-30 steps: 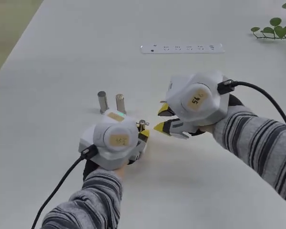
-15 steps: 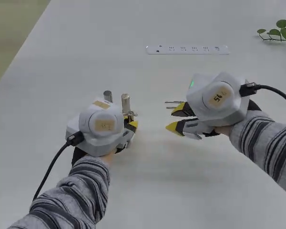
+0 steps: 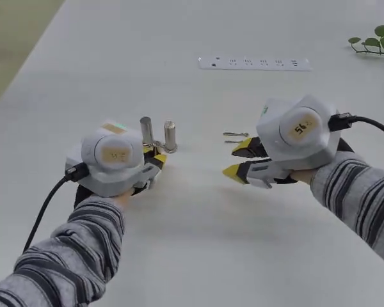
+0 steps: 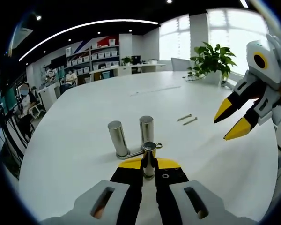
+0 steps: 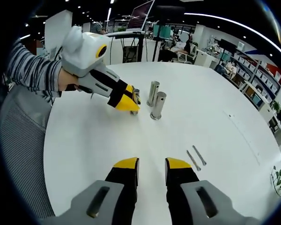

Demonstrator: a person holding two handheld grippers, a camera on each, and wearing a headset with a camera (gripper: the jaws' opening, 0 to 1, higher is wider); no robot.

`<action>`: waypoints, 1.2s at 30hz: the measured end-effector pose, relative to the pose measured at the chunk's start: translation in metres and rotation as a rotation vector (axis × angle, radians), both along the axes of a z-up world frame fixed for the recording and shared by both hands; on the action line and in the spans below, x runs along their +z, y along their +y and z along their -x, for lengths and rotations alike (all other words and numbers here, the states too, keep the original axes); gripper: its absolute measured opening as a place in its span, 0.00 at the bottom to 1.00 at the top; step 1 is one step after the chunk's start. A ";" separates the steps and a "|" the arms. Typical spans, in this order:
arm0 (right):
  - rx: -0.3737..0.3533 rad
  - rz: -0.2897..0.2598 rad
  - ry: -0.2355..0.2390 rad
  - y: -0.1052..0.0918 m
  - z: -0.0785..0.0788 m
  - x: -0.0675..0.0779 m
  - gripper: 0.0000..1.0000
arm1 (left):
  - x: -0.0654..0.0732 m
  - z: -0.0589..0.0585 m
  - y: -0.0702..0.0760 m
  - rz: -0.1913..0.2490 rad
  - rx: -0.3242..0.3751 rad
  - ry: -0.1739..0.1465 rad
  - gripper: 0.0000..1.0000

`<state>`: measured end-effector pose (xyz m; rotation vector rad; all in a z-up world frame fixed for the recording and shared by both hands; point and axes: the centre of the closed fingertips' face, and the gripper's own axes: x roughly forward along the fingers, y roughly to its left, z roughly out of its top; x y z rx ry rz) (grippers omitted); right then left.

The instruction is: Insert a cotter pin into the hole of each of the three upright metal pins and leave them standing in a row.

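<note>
A white table (image 3: 192, 256) bears silver metal pins (image 3: 169, 135). Either side of the pins, the left gripper (image 3: 155, 160) and right gripper (image 3: 233, 160) are pale grey with yellow-and-black jaw tips. Sleeves (image 3: 352, 192) are grey with dark stripes. Beyond the pins lie a white power strip (image 3: 254, 62) and green leaves (image 3: 374, 41).

You're in an open-plan office: beyond your left gripper (image 4: 149, 165) stand storage shelves (image 4: 91, 57) and desks (image 4: 126, 70), a potted plant (image 4: 210, 60) to its right, strip lights (image 4: 89, 26) overhead.
</note>
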<state>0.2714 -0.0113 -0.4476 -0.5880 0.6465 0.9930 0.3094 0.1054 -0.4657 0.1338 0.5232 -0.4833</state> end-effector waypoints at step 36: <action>-0.058 -0.087 0.019 0.002 -0.007 0.006 0.24 | 0.001 0.001 0.005 0.092 -0.011 0.026 0.31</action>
